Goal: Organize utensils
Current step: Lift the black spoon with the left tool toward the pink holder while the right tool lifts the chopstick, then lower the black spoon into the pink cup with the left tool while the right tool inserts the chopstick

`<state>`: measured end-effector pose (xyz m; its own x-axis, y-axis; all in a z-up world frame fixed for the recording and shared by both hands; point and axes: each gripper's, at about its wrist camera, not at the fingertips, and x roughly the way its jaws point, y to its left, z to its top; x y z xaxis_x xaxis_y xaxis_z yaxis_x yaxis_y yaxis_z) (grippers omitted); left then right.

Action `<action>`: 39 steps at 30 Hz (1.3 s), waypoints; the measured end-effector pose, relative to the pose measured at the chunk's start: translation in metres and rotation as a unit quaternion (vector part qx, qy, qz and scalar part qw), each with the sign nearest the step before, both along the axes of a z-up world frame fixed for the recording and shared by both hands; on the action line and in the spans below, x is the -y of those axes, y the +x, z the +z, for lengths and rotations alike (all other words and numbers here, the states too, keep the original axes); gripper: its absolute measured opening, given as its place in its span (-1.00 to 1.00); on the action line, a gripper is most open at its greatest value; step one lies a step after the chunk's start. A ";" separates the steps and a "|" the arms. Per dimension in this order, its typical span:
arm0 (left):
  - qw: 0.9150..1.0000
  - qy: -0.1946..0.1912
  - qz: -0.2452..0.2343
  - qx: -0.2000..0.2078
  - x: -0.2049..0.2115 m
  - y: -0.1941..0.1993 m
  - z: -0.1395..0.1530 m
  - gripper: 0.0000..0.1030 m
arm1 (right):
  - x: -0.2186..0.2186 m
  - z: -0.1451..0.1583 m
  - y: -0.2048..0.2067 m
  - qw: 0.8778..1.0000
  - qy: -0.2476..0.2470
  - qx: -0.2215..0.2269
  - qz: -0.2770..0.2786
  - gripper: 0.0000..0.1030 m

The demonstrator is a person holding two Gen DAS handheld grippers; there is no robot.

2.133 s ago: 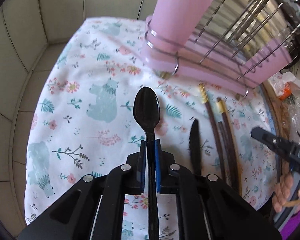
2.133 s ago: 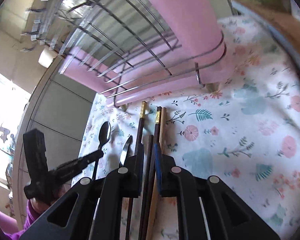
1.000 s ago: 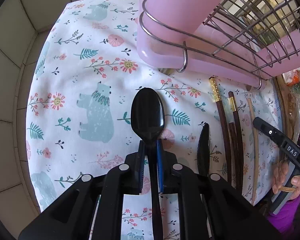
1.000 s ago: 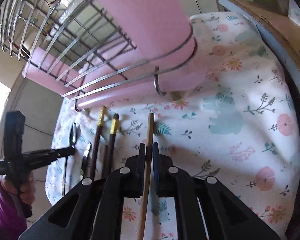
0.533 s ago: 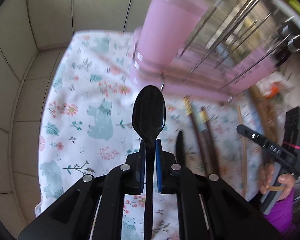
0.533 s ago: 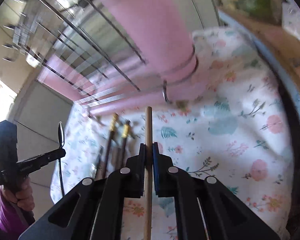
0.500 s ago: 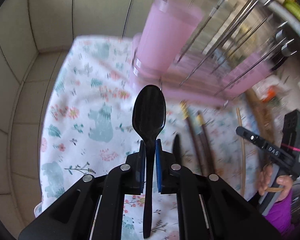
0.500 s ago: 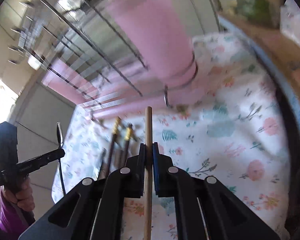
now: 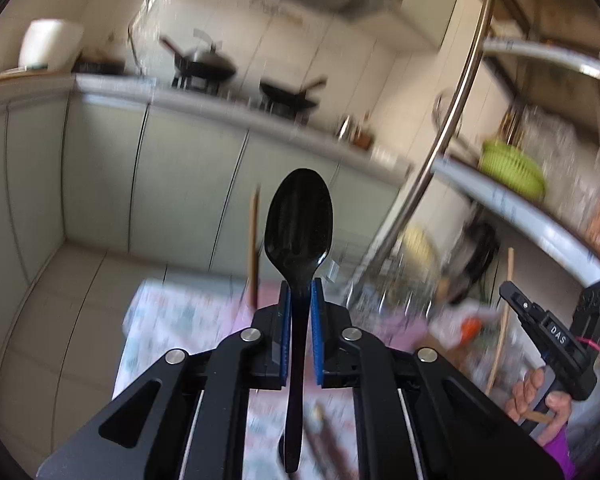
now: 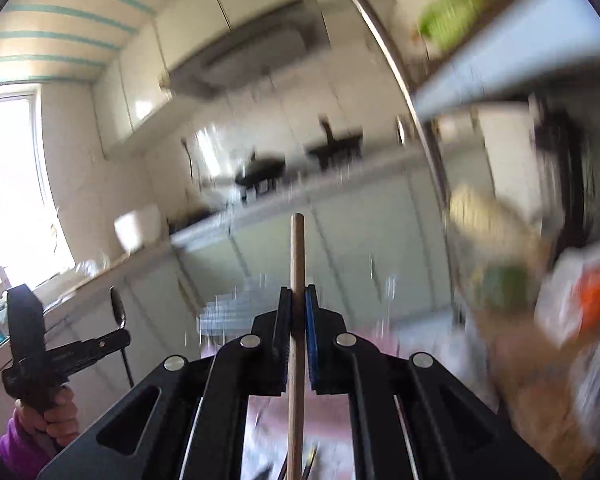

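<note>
My left gripper point(image 9: 299, 304) is shut on a black plastic spoon point(image 9: 299, 216), bowl pointing up, held high above the floral cloth point(image 9: 168, 320). My right gripper point(image 10: 298, 308) is shut on a light wooden chopstick point(image 10: 298, 252) that stands upright between its blue pads. In the left wrist view the right gripper point(image 9: 516, 300) shows at the far right with the chopstick point(image 9: 502, 320). In the right wrist view the left gripper point(image 10: 116, 338) shows at the lower left with the spoon point(image 10: 119, 314). A wooden stick point(image 9: 253, 248) stands behind the spoon. Both views are blurred.
A steel rack post point(image 9: 448, 136) curves up on the right with shelves holding a green basket point(image 9: 508, 168). Grey cabinets point(image 9: 180, 184) and a counter with black pans point(image 9: 204, 66) lie behind. More utensils point(image 10: 296, 468) lie blurred on the cloth below.
Both grippers have lifted and tilted upward with the spoon and the chopstick. The views now face the kitchen and rack shelves rather than the cloth and pink holder.
</note>
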<state>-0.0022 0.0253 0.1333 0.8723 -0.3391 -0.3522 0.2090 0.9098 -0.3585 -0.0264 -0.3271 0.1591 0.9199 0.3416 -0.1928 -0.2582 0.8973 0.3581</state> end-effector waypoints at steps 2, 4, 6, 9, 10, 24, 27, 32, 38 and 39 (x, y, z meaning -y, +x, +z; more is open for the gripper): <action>1.000 -0.003 0.009 0.028 0.001 0.007 0.014 -0.84 | 0.006 0.017 0.003 0.999 -0.004 0.040 -0.015 -0.87; 0.998 -0.008 0.019 0.060 0.004 0.015 0.025 -0.84 | 0.006 0.026 0.009 0.997 -0.011 0.075 -0.029 -0.87; 0.996 -0.010 0.029 0.081 0.009 0.023 0.033 -0.84 | 0.004 0.032 0.021 0.993 -0.016 0.109 -0.051 -0.87; 0.994 -0.014 0.040 0.101 0.010 0.037 0.039 -0.84 | 0.005 0.032 0.037 0.987 -0.018 0.143 -0.071 -0.87; 0.993 -0.016 0.044 0.108 0.010 0.041 0.038 -0.84 | 0.007 0.030 0.041 0.985 -0.019 0.152 -0.075 -0.88; 0.990 0.030 0.067 0.123 0.019 0.083 -0.010 -0.84 | -0.002 -0.012 0.098 0.973 -0.054 0.186 -0.124 -0.87; 0.992 0.034 0.060 0.109 0.020 0.084 -0.026 -0.84 | -0.003 -0.029 0.100 0.978 -0.052 0.165 -0.118 -0.87; 0.995 0.034 0.047 0.087 0.020 0.074 -0.048 -0.84 | -0.006 -0.052 0.080 0.984 -0.052 0.132 -0.105 -0.88; 0.997 0.040 0.037 0.051 0.023 0.065 -0.072 -0.84 | -0.004 -0.079 0.068 0.993 -0.042 0.055 -0.097 -0.88; 0.998 0.038 0.037 0.043 0.023 0.065 -0.075 -0.85 | -0.003 -0.084 0.067 0.994 -0.041 0.042 -0.098 -0.88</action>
<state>0.0631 0.0020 0.0586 0.9219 -0.2489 -0.2968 0.1681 0.9474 -0.2722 0.0404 -0.3239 0.0756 0.9810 0.1415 -0.1326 -0.1022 0.9584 0.2667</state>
